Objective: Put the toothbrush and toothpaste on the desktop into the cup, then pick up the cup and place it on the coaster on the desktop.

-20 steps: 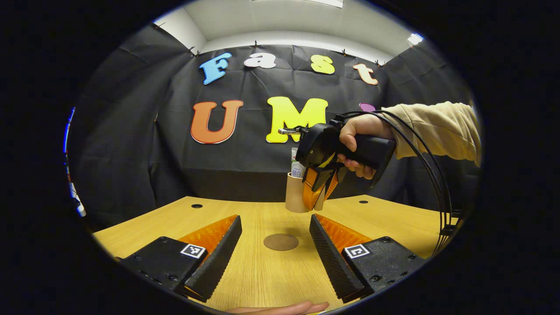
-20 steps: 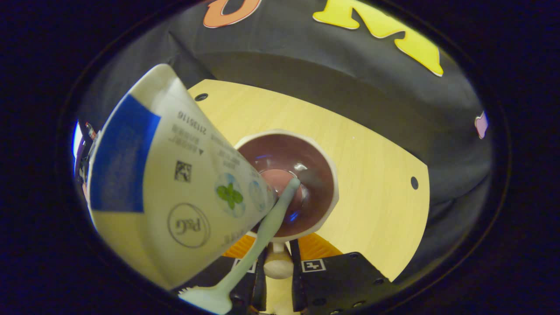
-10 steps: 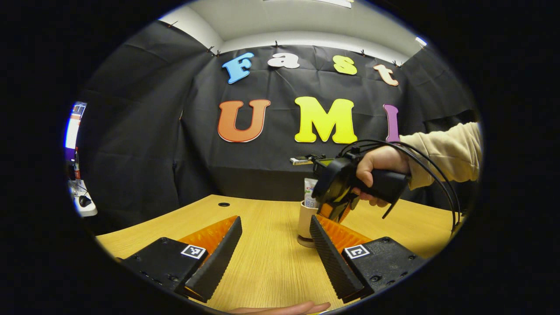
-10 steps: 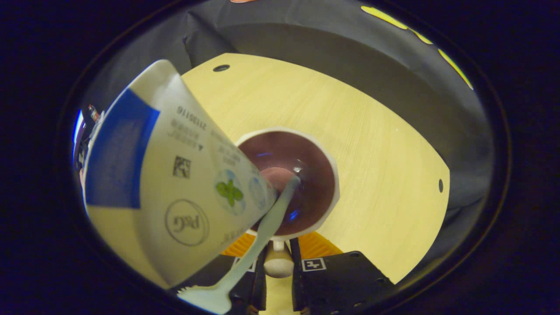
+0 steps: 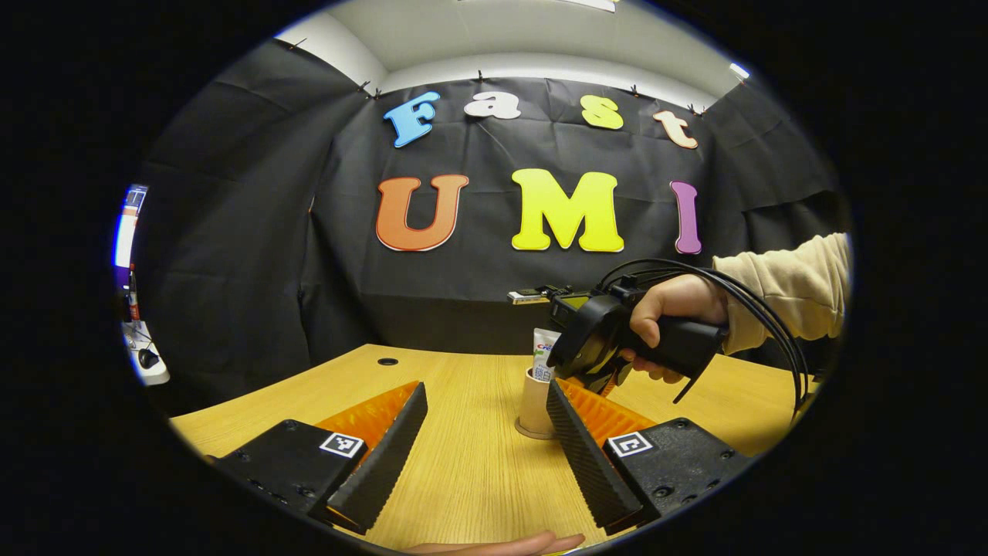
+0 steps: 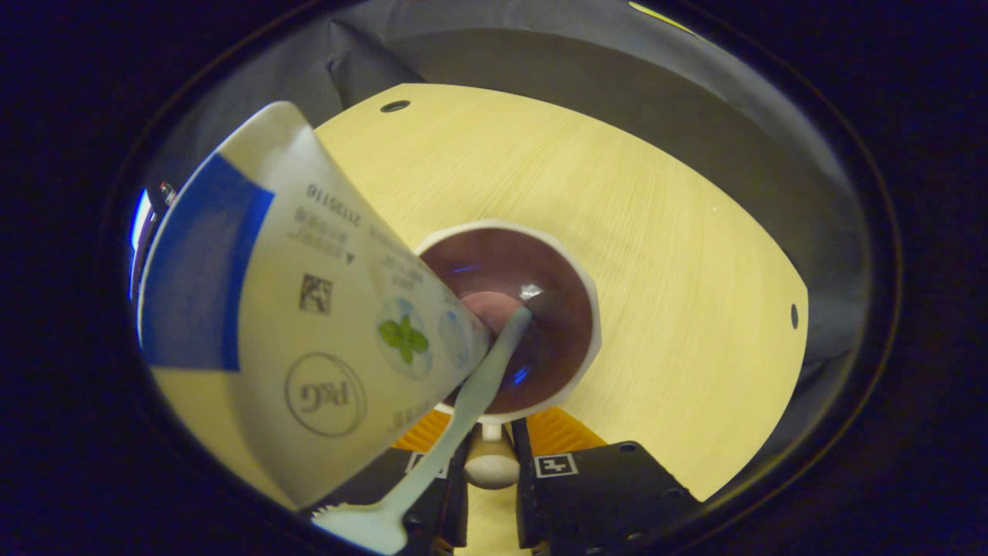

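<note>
Right tool [image 6: 488, 463]: I pinched the cup [image 6: 509, 316] handle.
Left tool [image 5: 482, 440]: spread, idle.
Cup: sat on coaster [image 5: 532, 432], holding toothpaste [image 6: 293, 324], toothbrush [image 6: 471, 394].

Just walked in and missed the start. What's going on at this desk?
A person is working with a hand-held gripper in each hand. The right gripper grips the handle of a cup holding the toothpaste and toothbrush. The cup sits on the coaster on the desk. The left gripper hangs open nearby, holding nothing.
</note>
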